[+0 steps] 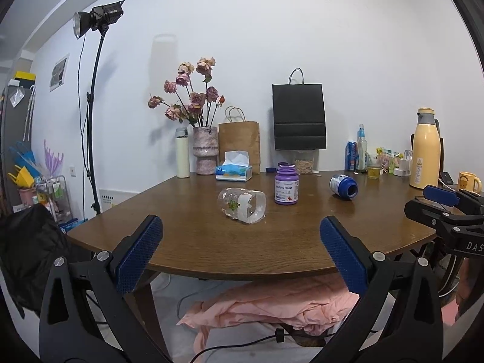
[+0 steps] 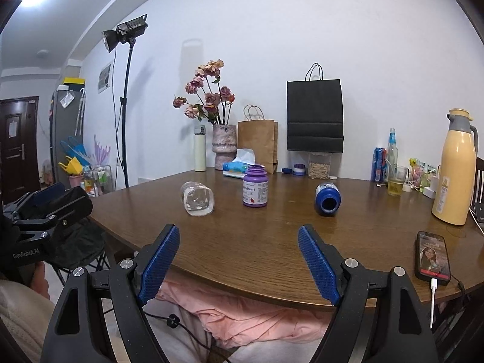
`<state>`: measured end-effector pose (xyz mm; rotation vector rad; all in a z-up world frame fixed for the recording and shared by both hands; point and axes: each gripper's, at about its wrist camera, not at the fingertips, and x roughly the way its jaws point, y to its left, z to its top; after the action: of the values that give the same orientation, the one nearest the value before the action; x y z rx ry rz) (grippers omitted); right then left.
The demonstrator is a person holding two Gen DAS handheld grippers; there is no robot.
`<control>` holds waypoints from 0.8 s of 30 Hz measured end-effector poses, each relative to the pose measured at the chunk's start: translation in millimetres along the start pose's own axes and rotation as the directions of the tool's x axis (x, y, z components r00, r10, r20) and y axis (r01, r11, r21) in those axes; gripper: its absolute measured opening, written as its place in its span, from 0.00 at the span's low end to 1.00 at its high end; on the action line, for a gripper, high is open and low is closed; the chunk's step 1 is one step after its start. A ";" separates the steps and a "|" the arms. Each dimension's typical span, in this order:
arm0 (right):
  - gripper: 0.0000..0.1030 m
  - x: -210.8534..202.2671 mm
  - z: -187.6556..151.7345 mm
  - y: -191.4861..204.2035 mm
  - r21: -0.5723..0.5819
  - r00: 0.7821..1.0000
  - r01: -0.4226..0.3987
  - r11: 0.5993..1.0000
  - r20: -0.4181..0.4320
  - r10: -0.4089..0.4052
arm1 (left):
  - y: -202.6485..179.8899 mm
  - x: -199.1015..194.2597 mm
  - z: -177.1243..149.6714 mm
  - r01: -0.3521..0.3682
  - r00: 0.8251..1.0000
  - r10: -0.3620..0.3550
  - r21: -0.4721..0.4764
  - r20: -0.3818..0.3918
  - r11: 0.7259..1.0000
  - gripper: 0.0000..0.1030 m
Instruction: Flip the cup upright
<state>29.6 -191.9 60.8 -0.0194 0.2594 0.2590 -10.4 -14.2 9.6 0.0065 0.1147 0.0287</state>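
Cup (image 1: 242,205) lay on its side on the wooden table (image 1: 211,251), a clear one with a small printed figure and a whitish band near its mouth, just left of the upright purple bottle (image 1: 286,185) and well apart from the blue jar (image 1: 344,186) that also lay tipped over to the right. You held both tools back at the near edge of the table. Your left gripper (image 1: 242,254) had its blue pads spread wide with nothing between them, and your right gripper (image 2: 239,260) stood equally wide apart and empty — neither touched anything.

From there, several things could have gone wrong. The cup was round and resting on its curved wall, so a pad arriving off-centre would likely have rolled it away rather than caught it. From the right wrist view it pointed one end almost straight at you, which left little side wall to pinch from that angle. It looked like thin clear plastic, though I could not be sure; if so, a hard squeeze might have dented it or popped it out of the pads.

The purple bottle stood close beside it — a wide sweep while turning the cup up could have knocked that over. A second tipped container also invited a mix-up: the blue jar was not your target. A phone (image 2: 433,259) lay near the table's right edge with its cable trailing off, worth keeping your right tool clear of.
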 end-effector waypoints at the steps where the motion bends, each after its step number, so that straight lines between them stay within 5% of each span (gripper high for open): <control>1: 0.83 -0.2 0.0 0.3 0.001 1.000 0.000 1.000 0.000 0.000 | 0.4 -0.6 -0.4 0.000 1.000 0.000 0.000 0.001 1.000 1.00; 24: 0.83 1.2 -1.0 -0.9 -0.009 1.000 -0.008 1.000 -0.014 0.008 | 1.0 -1.5 -0.5 -0.009 1.000 0.009 -0.009 0.007 1.000 1.00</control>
<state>30.7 -192.5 59.5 -0.0287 0.2719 0.2682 -11.9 -13.2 9.4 -0.0015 0.1078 0.0378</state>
